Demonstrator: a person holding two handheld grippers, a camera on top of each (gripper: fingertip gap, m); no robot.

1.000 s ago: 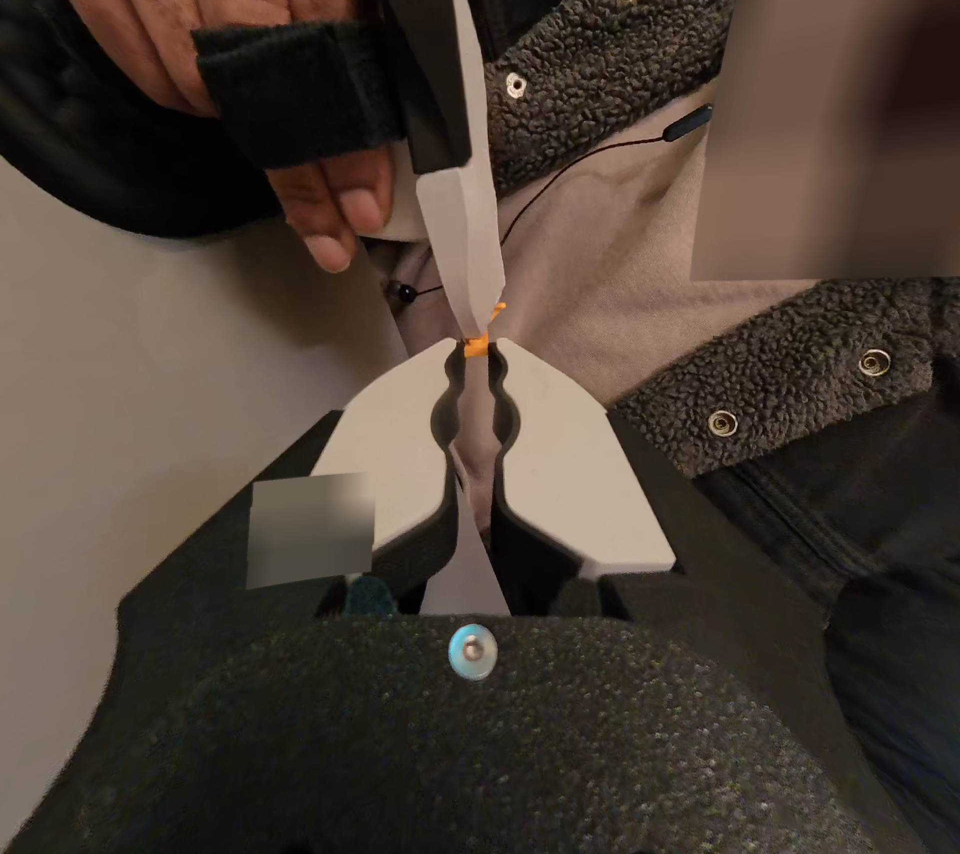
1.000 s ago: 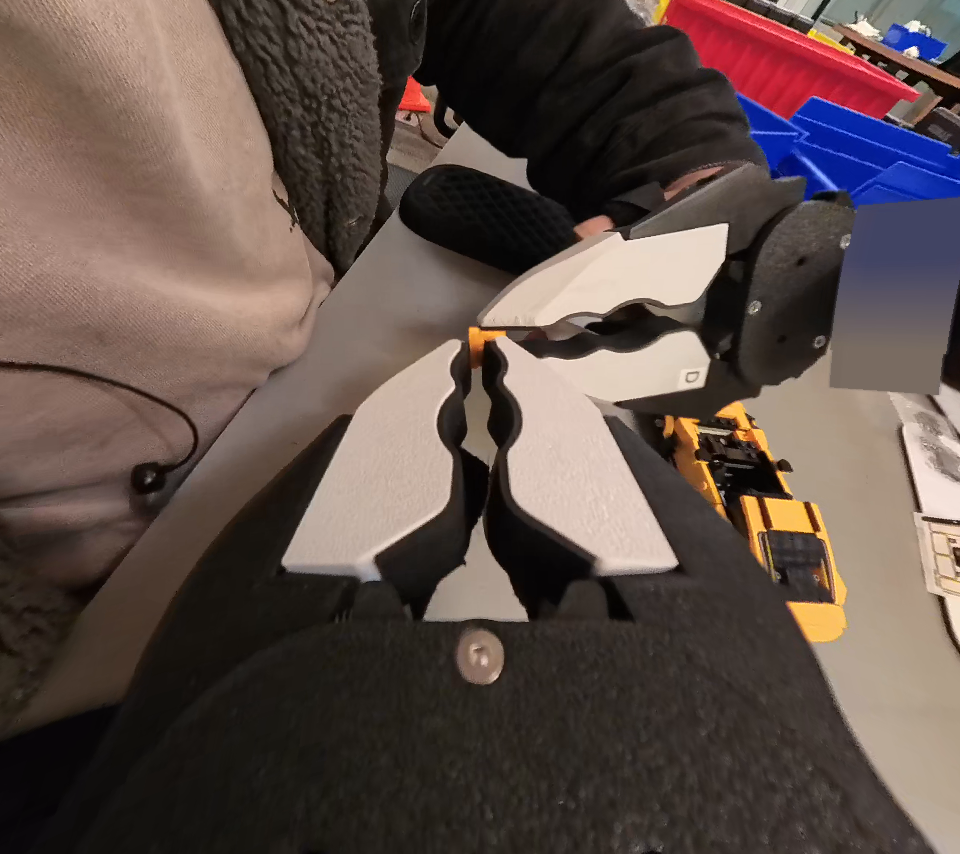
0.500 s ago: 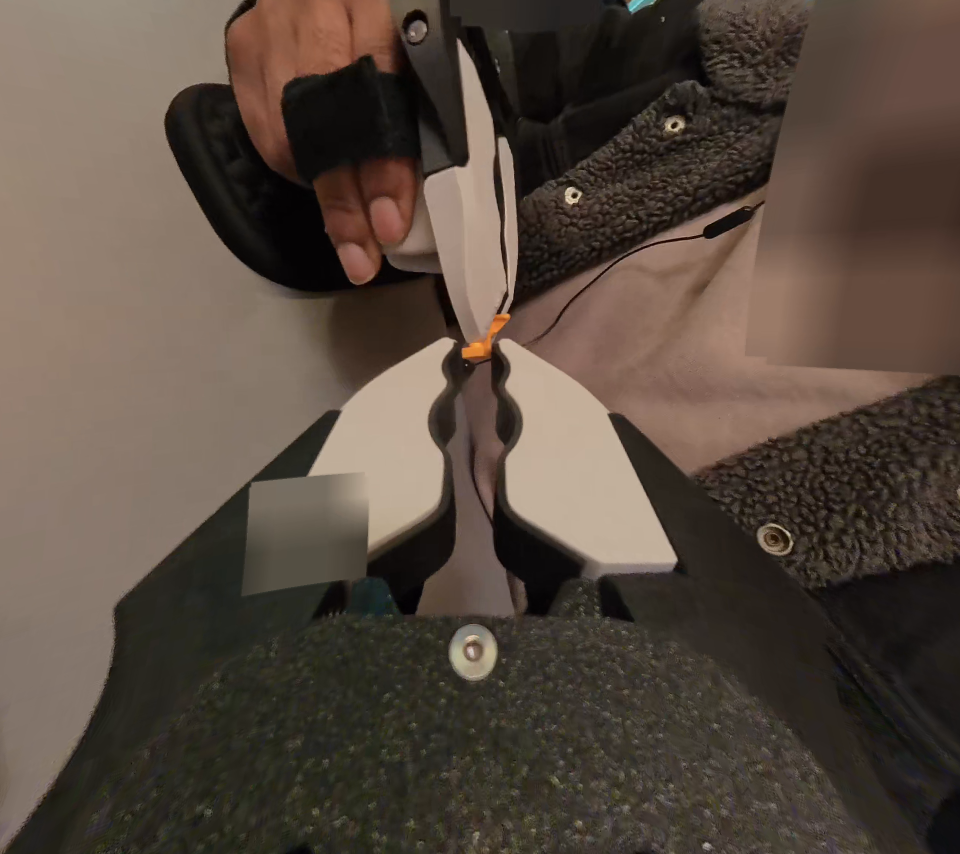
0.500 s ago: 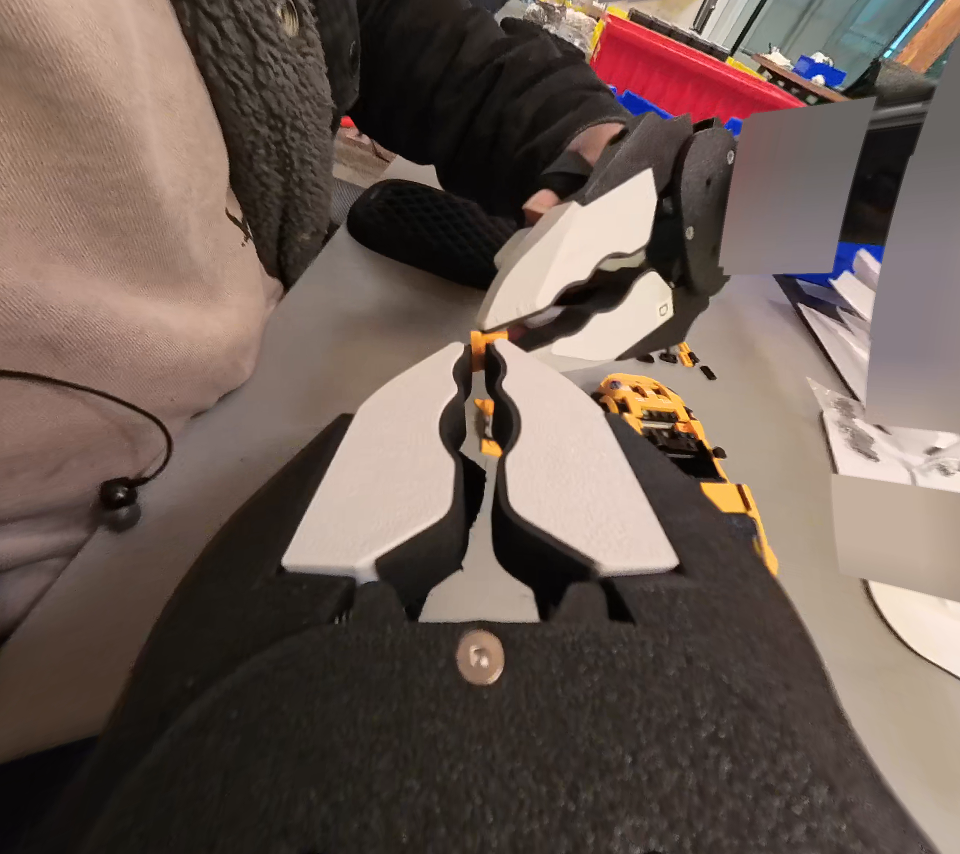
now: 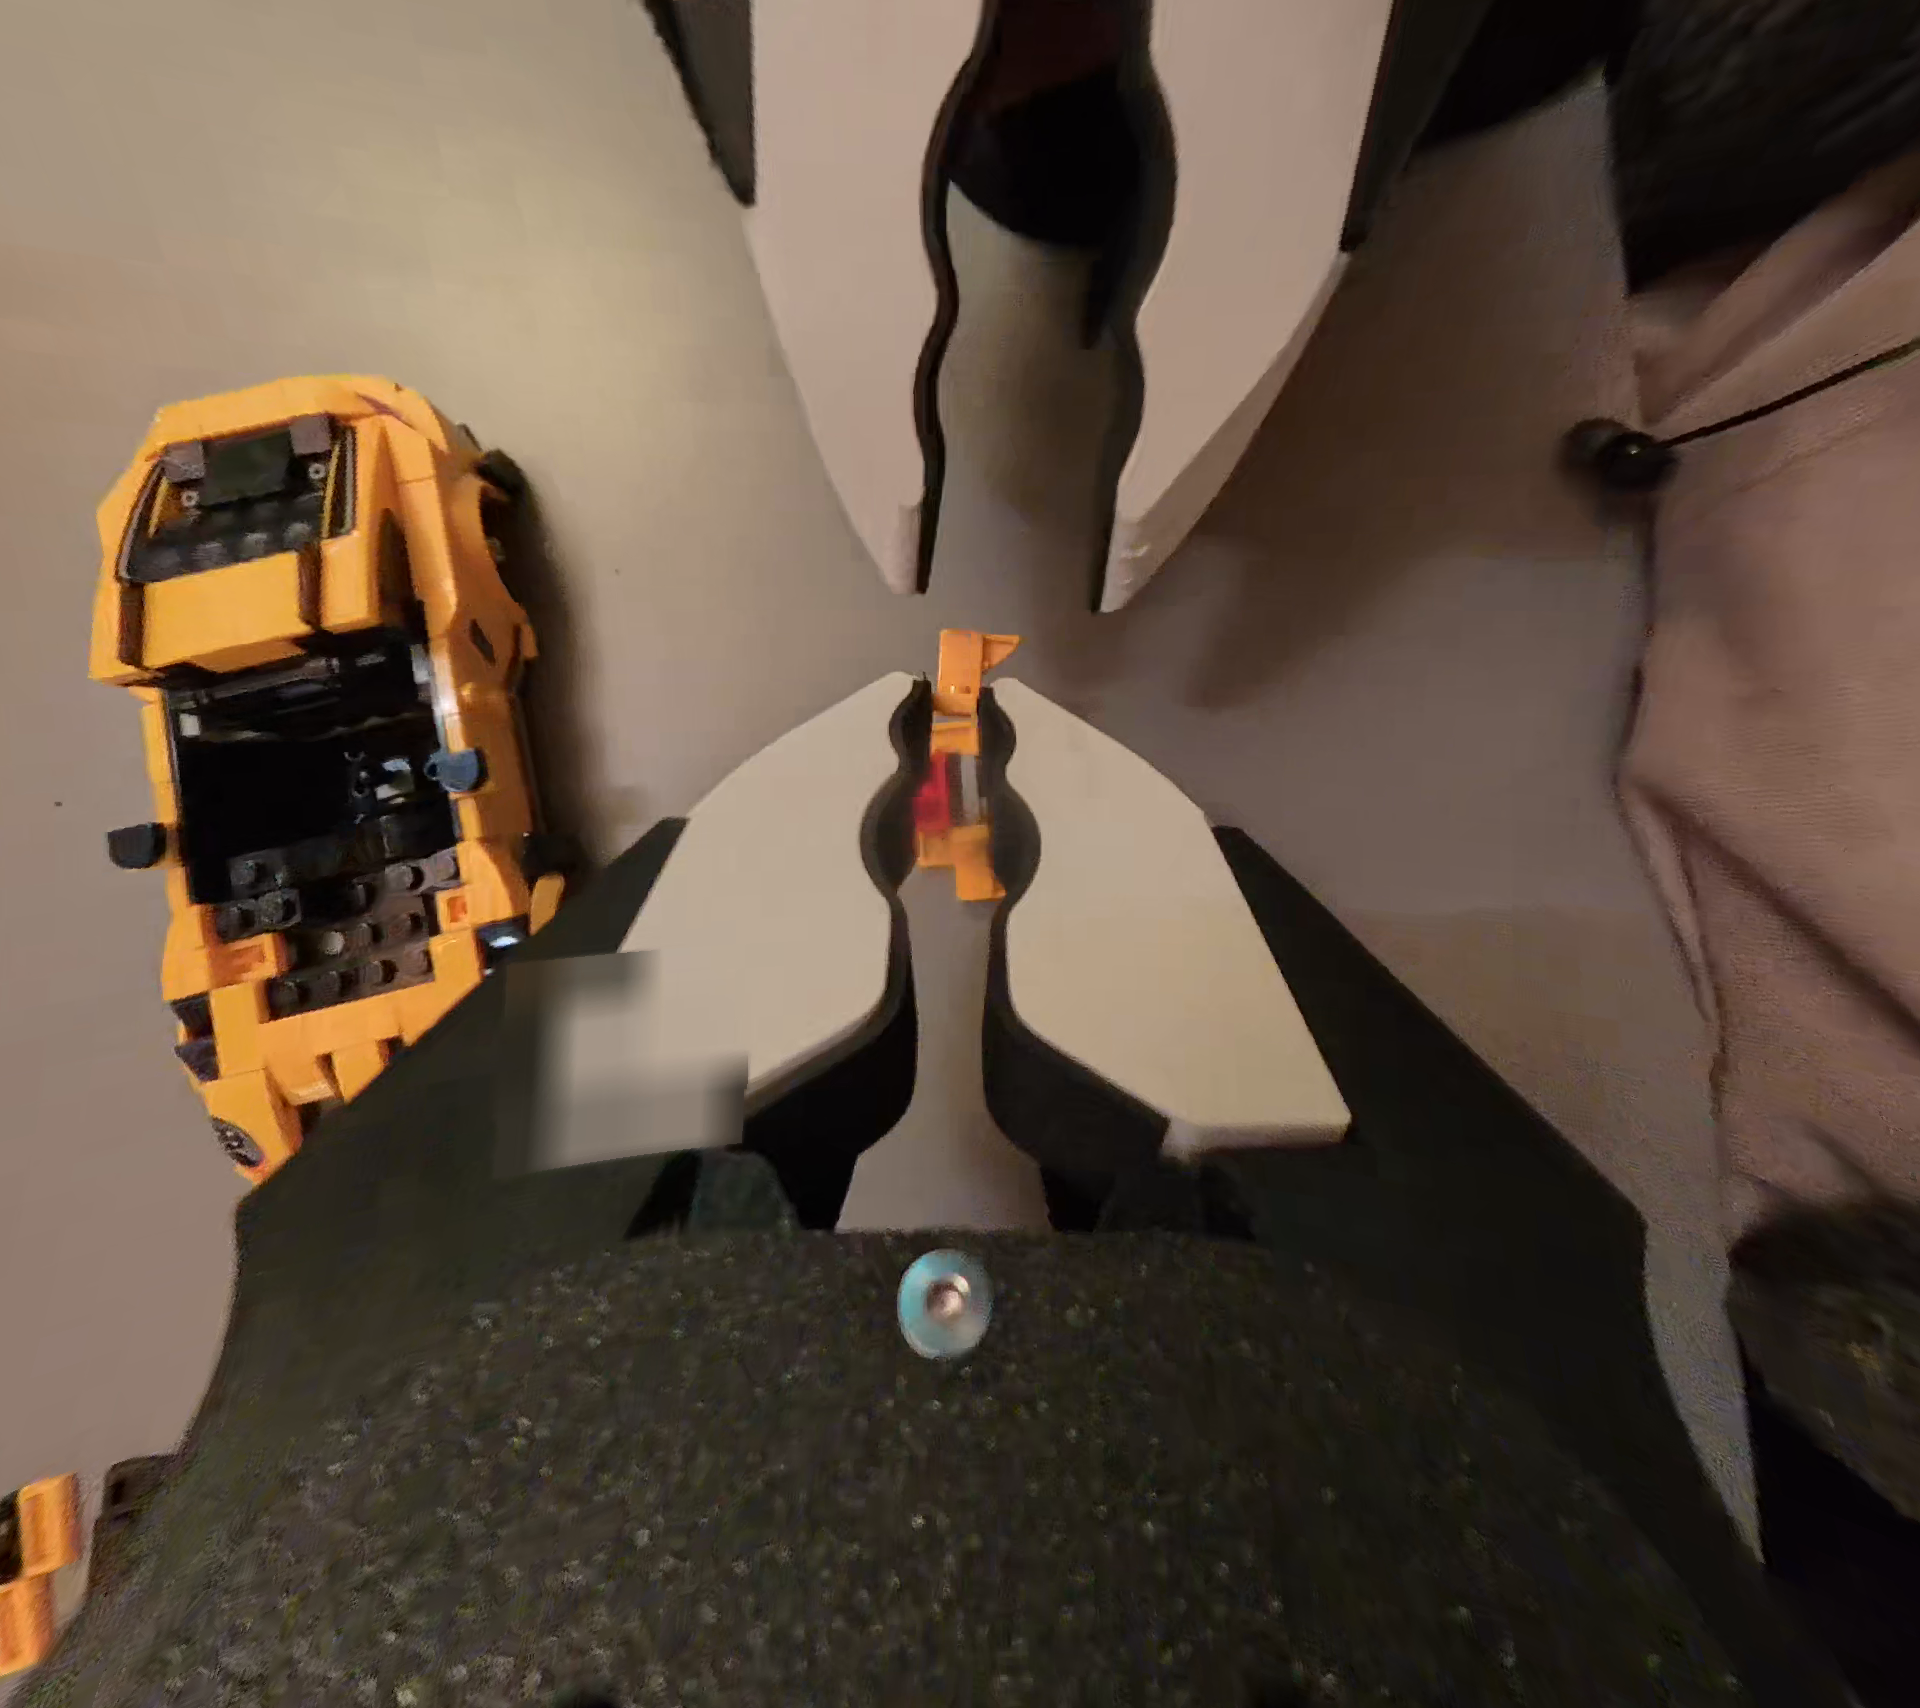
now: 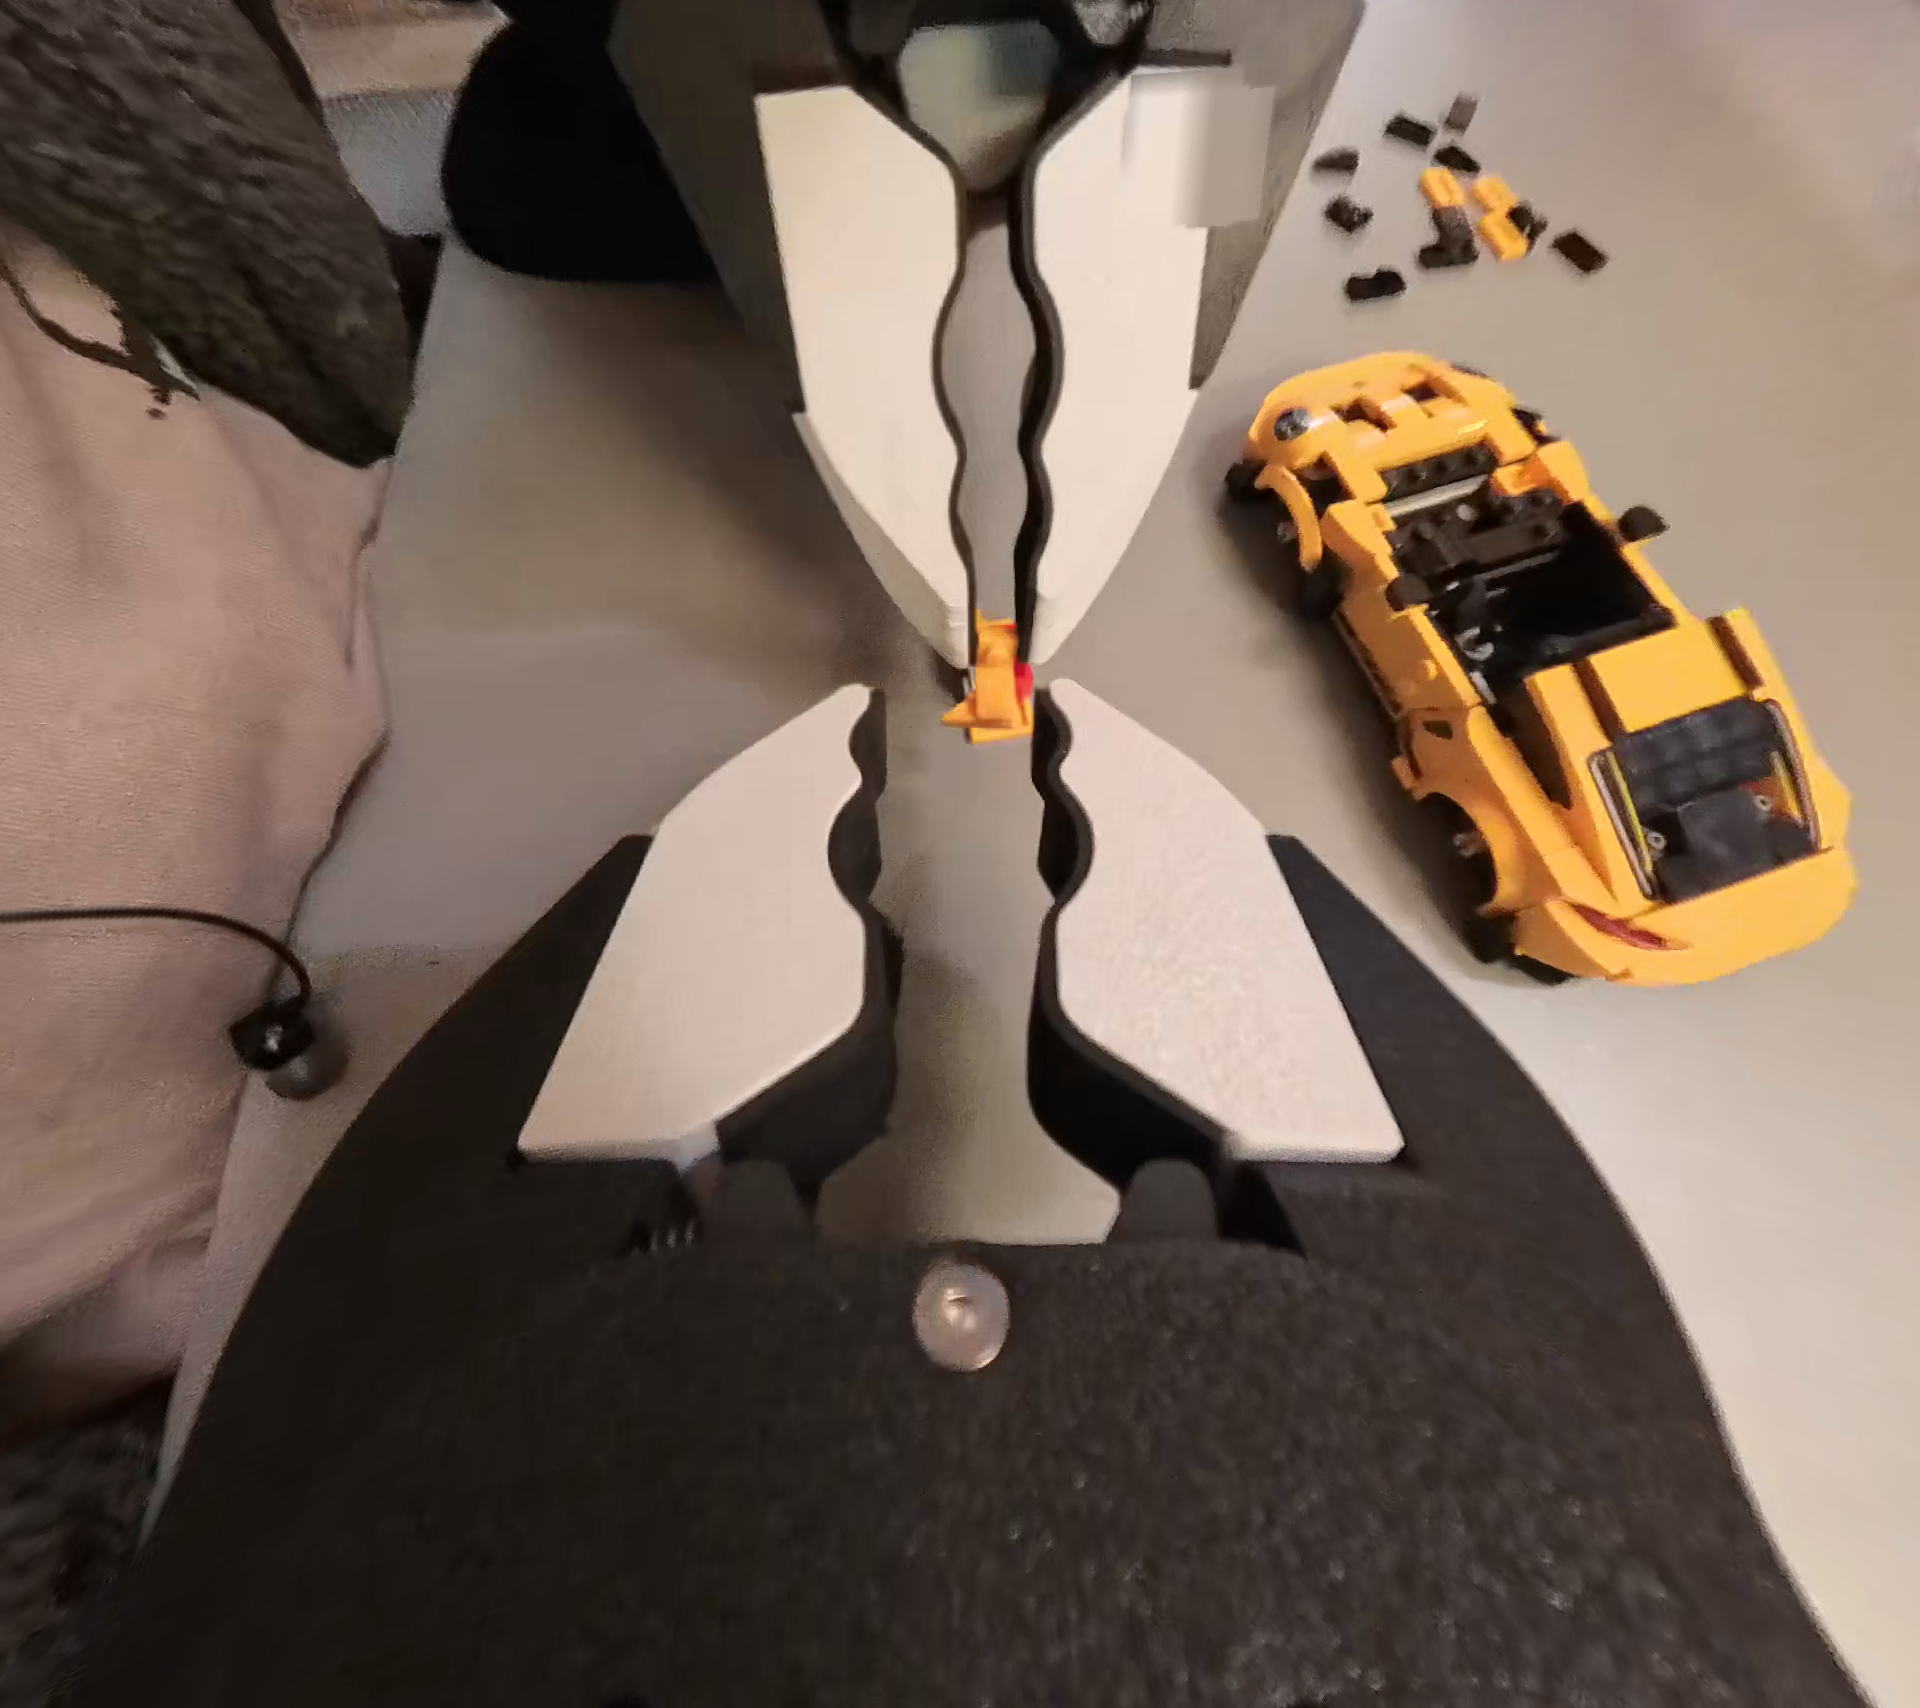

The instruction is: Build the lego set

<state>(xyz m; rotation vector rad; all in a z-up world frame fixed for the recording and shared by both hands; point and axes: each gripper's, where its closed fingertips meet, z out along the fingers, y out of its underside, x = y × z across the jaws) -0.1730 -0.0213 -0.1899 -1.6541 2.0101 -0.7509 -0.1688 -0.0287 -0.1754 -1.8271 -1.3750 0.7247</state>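
- The left gripper [image 5: 954,690], seen close in its own wrist view, has its two white fingers closed on a small orange lego piece [image 5: 961,765] with a red part showing at its middle; the piece stands lengthwise between the fingertips and sticks out a little past them.
- In the right wrist view, the right gripper [image 6: 956,708] has its fingers parted, with a clear gap between the tips and nothing gripped.
- The two grippers face each other tip to tip above a grey table [image 6: 644,515]. The orange piece lies between them, with the right gripper's tips just beside its free end.
- To one side, a partly built orange lego car [image 6: 1538,671] sits on the table, apart from both grippers. Its cabin area is open, showing black parts inside.
- Beyond the car in the right wrist view, a scatter of small loose pieces [image 6: 1455,214], black and orange, lies on the table.
- At the edge of both views is the person's pale top with a dark fleece jacket [image 6: 156,131] over it, and a thin black cord with a bead [image 6: 275,1050] at its end.
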